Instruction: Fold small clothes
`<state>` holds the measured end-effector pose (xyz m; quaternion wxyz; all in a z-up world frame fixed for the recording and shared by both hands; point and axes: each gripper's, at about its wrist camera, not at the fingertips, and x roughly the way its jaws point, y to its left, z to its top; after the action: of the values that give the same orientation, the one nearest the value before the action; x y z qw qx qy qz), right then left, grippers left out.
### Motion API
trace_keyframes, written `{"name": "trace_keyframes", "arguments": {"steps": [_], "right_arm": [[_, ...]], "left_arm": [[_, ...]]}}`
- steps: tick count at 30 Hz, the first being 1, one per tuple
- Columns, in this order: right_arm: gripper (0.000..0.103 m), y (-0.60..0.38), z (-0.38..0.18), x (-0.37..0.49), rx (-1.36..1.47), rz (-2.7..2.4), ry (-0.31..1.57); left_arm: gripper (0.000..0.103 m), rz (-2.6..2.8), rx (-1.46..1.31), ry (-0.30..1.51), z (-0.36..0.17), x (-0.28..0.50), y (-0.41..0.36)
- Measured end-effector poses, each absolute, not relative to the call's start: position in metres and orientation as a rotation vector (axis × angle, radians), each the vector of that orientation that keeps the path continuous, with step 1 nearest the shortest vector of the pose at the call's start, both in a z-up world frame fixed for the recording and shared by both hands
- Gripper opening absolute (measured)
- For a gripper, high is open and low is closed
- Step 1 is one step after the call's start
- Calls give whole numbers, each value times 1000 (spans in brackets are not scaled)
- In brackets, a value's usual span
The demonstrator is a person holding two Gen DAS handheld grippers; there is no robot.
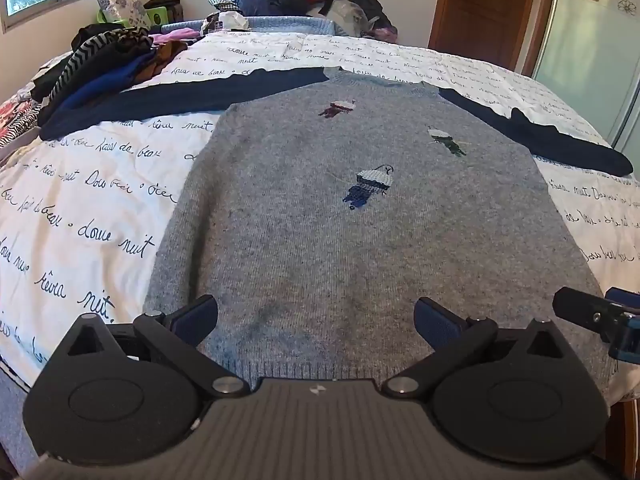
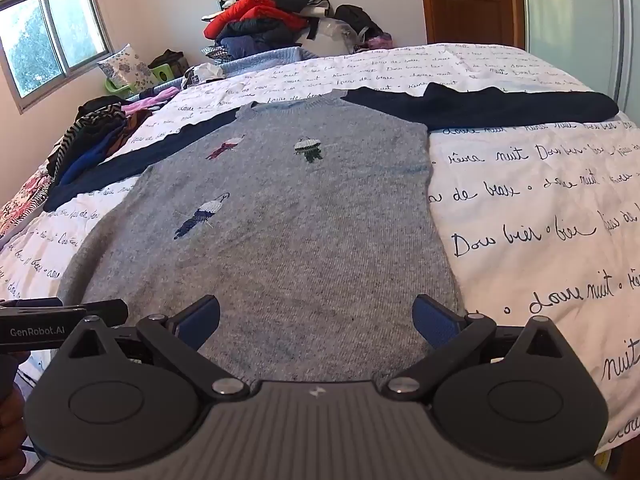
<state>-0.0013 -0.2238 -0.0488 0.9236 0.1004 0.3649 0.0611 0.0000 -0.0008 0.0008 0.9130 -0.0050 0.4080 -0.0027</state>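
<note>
A small grey knit sweater point(image 1: 340, 220) with navy sleeves and small embroidered figures lies flat, front up, on the bed; it also shows in the right wrist view point(image 2: 288, 232). Both sleeves are spread out sideways. My left gripper point(image 1: 316, 316) is open and empty, just above the sweater's bottom hem. My right gripper point(image 2: 316, 316) is open and empty, above the hem near its right corner. The right gripper's tip point(image 1: 592, 316) shows at the right edge of the left wrist view, and the left gripper's body point(image 2: 60, 320) at the left edge of the right wrist view.
The bed has a white cover point(image 2: 540, 220) with dark cursive writing. A pile of dark and striped clothes point(image 1: 100, 64) lies at its left side. A heap of red and dark clothes point(image 2: 260, 24) sits beyond the far end. A wooden door point(image 1: 488, 4) stands at the back right.
</note>
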Motion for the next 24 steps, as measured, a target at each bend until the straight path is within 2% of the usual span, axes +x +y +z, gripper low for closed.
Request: {"name": "trace_keyframes", "arguments": {"steps": [24], "right_arm": [[103, -220, -56, -4, 197, 140, 759]], "left_arm": [[103, 10, -27, 834, -4, -2, 1]]}}
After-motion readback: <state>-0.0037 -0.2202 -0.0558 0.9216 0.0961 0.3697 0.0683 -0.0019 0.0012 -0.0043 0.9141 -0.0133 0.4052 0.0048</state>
